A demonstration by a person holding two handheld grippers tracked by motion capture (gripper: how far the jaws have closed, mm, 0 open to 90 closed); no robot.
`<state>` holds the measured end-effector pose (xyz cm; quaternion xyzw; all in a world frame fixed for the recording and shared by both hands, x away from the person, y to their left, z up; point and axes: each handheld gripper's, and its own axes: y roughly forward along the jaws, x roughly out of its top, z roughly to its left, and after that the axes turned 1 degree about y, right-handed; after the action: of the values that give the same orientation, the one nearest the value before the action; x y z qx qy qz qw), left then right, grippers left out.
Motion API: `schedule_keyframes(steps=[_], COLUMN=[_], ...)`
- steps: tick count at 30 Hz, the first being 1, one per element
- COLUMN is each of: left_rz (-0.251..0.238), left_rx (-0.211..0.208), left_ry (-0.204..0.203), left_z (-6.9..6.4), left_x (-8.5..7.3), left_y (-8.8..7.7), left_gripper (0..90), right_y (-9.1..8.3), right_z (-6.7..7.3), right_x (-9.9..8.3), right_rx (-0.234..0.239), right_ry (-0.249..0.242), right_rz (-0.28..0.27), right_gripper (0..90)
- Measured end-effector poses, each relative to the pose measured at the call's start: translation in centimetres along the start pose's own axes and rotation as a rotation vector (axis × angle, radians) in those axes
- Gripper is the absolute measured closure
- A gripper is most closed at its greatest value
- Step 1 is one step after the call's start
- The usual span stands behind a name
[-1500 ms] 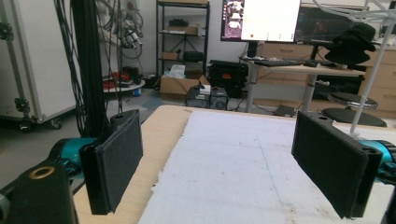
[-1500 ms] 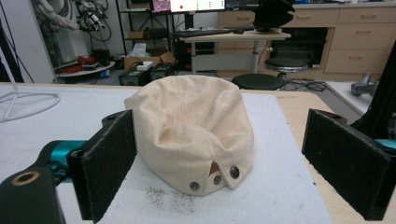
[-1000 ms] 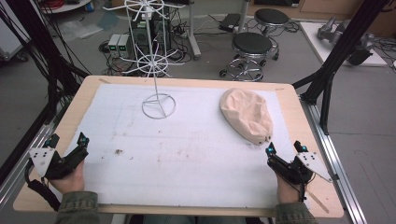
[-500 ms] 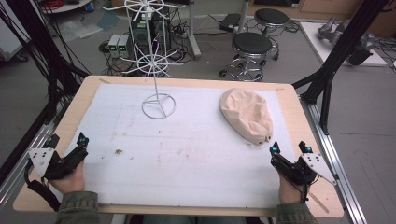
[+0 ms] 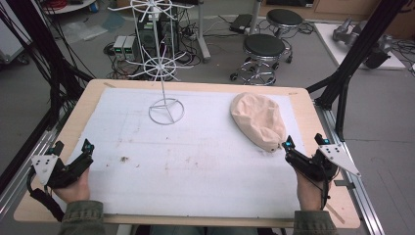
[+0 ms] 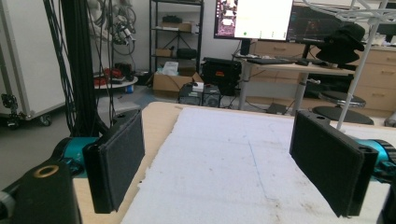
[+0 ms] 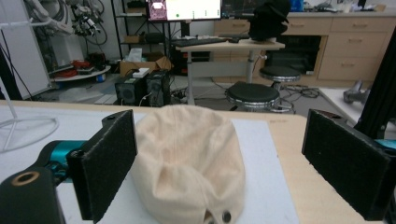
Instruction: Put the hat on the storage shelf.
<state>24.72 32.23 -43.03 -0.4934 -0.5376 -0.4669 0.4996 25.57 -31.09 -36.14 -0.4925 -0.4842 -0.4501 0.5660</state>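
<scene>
Cream-coloured soft fabric cap [image 5: 258, 121] lies on the right half of the counter, its crown toward the far edge and its near end, bearing a small metal snap, pointing at the person. Right claw [image 5: 303, 144] sits just beside that near end, low over the surface; its jaws stand wide apart and hold nothing. In the right gripper view the cap [image 7: 187, 161] lies directly ahead of the right claw [image 7: 233, 170], nearer the jaw at that view's left, not touching either jaw as far as can be seen. Left claw [image 5: 72, 147] rests near the front left corner of the counter, well apart from the cap, jaws likewise spread and empty; the left gripper view [image 6: 233, 163] confirms bare sheet between them.

White wire hat stand with a ring base [image 5: 166, 111] stands at the far centre-left, well apart from the cap. White foam sheet [image 5: 195, 166] covers most of the pale wooden counter [image 5: 313, 115] and carries brown scuffs and crumbs near the middle. Beyond the far edge stand two black round stools [image 5: 264, 46] and tangled cables on a grey floor. Black frame struts flank both sides.

Open sheet lies between the two claws; the cap's right side sits close to the sheet's right margin.
</scene>
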Motion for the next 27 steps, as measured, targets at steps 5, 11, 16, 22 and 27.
schedule_keyframes(steps=[5,11,16,22,27], left_rz=[-0.012,-0.012,-0.011,-0.009,-0.003], left_rx=[0.007,0.009,0.005,-0.003,-0.005], left_ry=[-0.011,0.003,-0.001,-0.001,-0.004], left_z=[0.1,0.0,0.0,0.0,0.0], left_x=[0.1,0.1,0.1,0.1,0.0], left_y=[-0.3,-0.3,-0.2,-0.3,-0.3], left_gripper=[17.9,18.2,18.3,18.8,18.7], right_y=[1.8,4.1,5.4,7.2,8.9], right_z=[0.5,0.6,0.8,1.2,1.4], right_x=[2.1,4.7,6.3,7.9,9.2], right_rx=[-0.001,0.054,0.062,0.071,0.091], right_ry=[-0.046,-0.045,-0.046,-0.056,-0.069], right_rz=[-0.029,-0.011,-0.013,0.006,0.020], right_gripper=[9.4,9.3,9.3,9.3,9.3])
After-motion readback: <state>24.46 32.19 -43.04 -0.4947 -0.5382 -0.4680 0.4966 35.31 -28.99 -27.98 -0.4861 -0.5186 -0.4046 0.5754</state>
